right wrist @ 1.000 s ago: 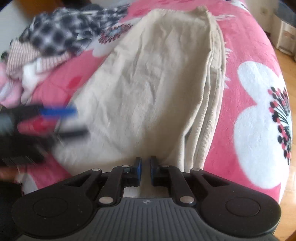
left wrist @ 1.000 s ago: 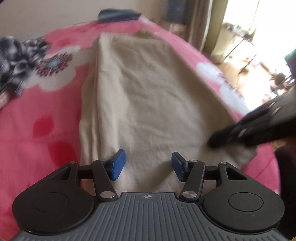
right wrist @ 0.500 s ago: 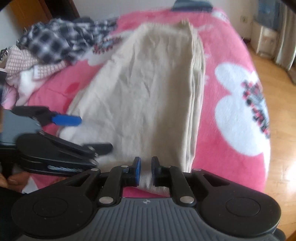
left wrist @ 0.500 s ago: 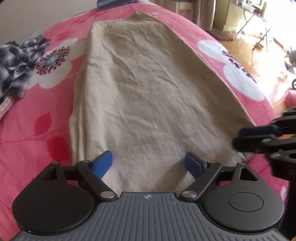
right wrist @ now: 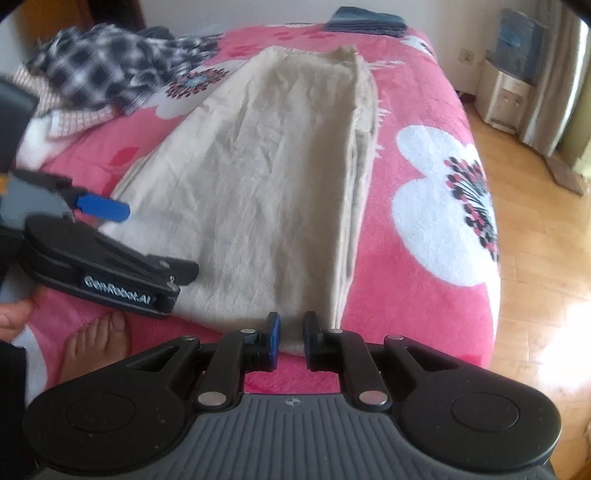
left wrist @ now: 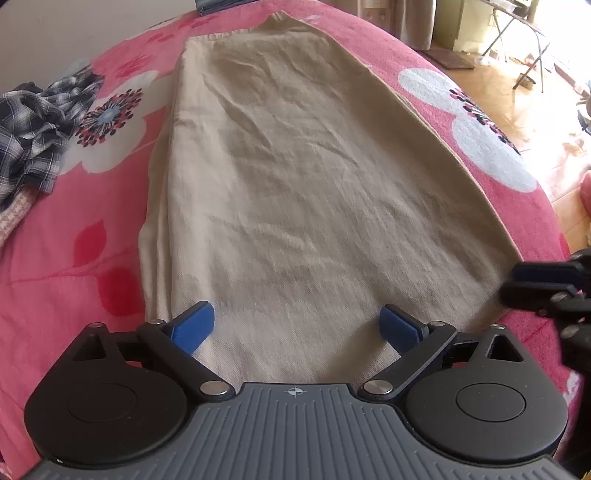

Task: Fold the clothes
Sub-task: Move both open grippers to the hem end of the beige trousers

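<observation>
The left gripper [left wrist: 297,326] hangs over the near end of the beige cloth [left wrist: 295,177], its jaws spread wide after just opening, with bare cloth between the blue pads [left wrist: 194,325] and nothing pinched. Whether the pads touch the fabric cannot be told. Its own body hides the cloth's nearest edge.

To its right the right gripper [left wrist: 532,286] shows only as blurred fingertips, cut off by the frame edge, at the cloth's near right corner. In its own view the right gripper [right wrist: 290,338] has a narrow gap between its jaws, a little wider than a moment ago, with the cloth's near hem seen through the gap; the pads do not visibly press on it. The left gripper [right wrist: 110,251] lies to its left, blurred, with a hand [right wrist: 13,315] partly cut off at the frame edge and bare toes [right wrist: 98,341] below it.

Ahead of both grippers the cloth [right wrist: 266,177] lies flat and lengthwise on the pink flowered bed [left wrist: 66,221], folded in layers along its right side. Farther left is a rumpled plaid shirt [right wrist: 107,70] on other clothes too blurred to name. At the far end of the bed a folded dark blue item [right wrist: 364,18] is half cut off in the left view.
</observation>
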`<state>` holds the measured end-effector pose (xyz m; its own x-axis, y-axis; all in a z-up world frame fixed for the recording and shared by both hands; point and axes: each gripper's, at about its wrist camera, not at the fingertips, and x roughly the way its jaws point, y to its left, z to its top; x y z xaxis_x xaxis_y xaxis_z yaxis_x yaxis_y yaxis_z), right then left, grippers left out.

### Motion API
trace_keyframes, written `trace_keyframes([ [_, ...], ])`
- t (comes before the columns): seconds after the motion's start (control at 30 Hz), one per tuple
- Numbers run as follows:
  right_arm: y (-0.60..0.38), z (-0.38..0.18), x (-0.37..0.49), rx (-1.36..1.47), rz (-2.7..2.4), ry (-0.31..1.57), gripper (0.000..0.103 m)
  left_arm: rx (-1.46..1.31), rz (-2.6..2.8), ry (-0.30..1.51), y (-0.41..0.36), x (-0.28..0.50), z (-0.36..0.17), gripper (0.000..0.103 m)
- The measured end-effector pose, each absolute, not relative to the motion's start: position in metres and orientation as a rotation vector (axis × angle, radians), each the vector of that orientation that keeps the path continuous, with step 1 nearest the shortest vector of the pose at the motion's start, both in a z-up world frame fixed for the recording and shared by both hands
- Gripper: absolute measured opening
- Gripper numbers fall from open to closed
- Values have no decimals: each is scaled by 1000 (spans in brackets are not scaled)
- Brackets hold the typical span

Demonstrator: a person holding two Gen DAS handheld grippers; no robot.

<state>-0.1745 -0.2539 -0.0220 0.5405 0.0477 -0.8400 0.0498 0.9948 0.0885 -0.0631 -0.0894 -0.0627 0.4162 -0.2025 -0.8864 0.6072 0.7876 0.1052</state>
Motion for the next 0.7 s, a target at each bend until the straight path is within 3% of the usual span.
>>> trace_keyframes([
  [0.13,-262,-23,-182,102,-94,1018,33,452,-530,1027,-90,-62,-63,99],
  [0.47,-263,-40,-187,107,-103,1076,48,458,-527,1029,-90,-62,-64,100],
  [0.63,-265,-43,-185,166,-89,1111,92,456,-524,1031,-90,-62,-64,101],
  [0.7,-265,-46,-185,190,-82,1126,100,454,-524,1032,-90,-62,-64,101],
])
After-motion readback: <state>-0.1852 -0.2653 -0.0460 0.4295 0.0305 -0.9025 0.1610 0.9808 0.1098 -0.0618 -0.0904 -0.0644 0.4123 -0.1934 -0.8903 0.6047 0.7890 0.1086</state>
